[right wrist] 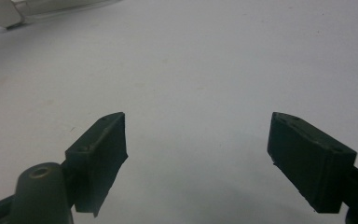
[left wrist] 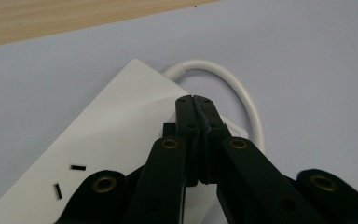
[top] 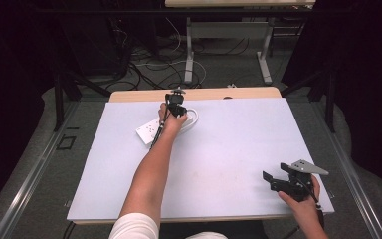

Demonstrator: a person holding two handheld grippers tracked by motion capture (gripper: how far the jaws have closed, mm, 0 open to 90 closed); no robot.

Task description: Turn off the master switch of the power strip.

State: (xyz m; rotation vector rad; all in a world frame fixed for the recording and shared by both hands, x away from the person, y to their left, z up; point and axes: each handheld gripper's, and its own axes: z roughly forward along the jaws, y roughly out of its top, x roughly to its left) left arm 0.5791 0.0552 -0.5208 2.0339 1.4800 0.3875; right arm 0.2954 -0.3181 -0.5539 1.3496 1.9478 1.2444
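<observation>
Black jaws of the left hand-held gripper (left wrist: 196,100) are pressed together with no gap between them, and nothing can be seen held between the tips; they stand over the end of a white power strip (left wrist: 107,140), close to the place where its white cable (left wrist: 242,91) comes out and bends in a loop. In the high view this left hand-held gripper (top: 176,107) is stretched to the far side of the counter (top: 238,149), and the power strip (top: 149,130) lies flat on the pale sheet, slanted, just beside the hand. Whether the closed tips touch the strip's casing or only hover above it, I cannot tell. The right hand-held gripper (right wrist: 196,158) has its jaws spread wide and carries nothing; in the high view it (top: 278,181) rests near the front right corner, well apart from the strip. I judge the power strip to be a rigid plastic body, rather light, with a smooth and somewhat slippery surface, so it may slide on the sheet if it is pushed. The cable looks thick and springy, and it would probably pull the strip back. A good hold seems to be across the narrow width of the body, near the cable end, not on the cable alone.
</observation>
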